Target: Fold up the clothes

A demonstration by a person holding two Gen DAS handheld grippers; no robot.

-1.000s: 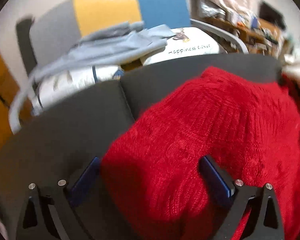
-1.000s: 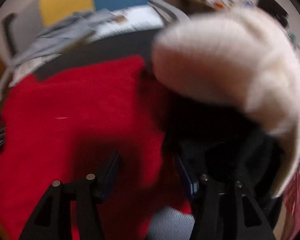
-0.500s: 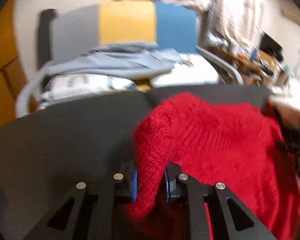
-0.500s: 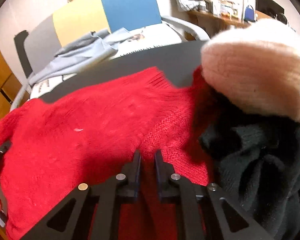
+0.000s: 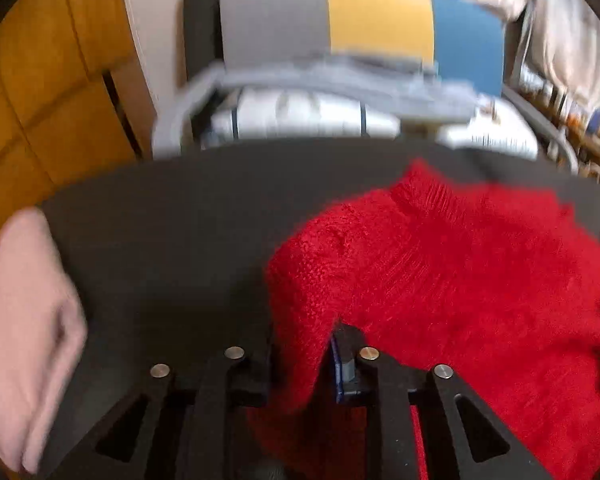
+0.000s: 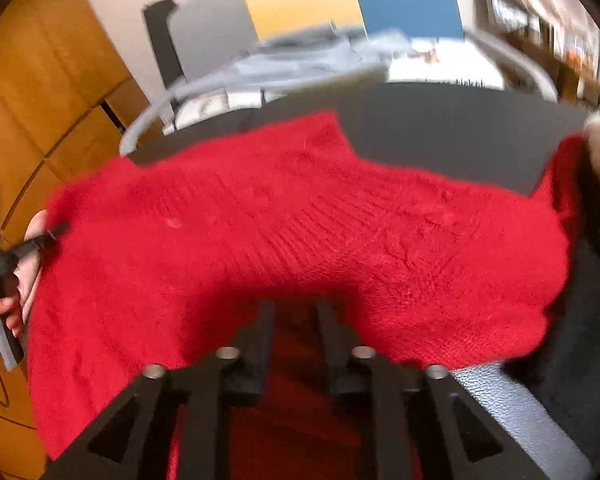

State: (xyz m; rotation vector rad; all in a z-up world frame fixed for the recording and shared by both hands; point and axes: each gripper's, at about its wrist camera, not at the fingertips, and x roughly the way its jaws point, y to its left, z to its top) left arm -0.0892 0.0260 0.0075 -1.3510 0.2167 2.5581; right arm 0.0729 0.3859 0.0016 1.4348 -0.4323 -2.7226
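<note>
Gripping the red sweater (image 5: 460, 280) — left gripper (image 5: 300, 356) and right gripper (image 6: 294, 320), jaws narrow on knit.

- red sweater (image 6: 292, 232): fuzzy, ribbed knitted wool
- table top (image 5: 172, 232): matt dark surface
- cabinet (image 5: 40, 92): smooth orange-brown wood
- pink cloth (image 5: 24, 320): soft and matt

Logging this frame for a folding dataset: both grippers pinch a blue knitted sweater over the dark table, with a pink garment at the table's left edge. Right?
Not quite: the knitted sweater is red, not blue, as both wrist views show. The rest holds: left gripper and right gripper pinch it over the dark table, and the pink garment lies at its left edge.
</note>
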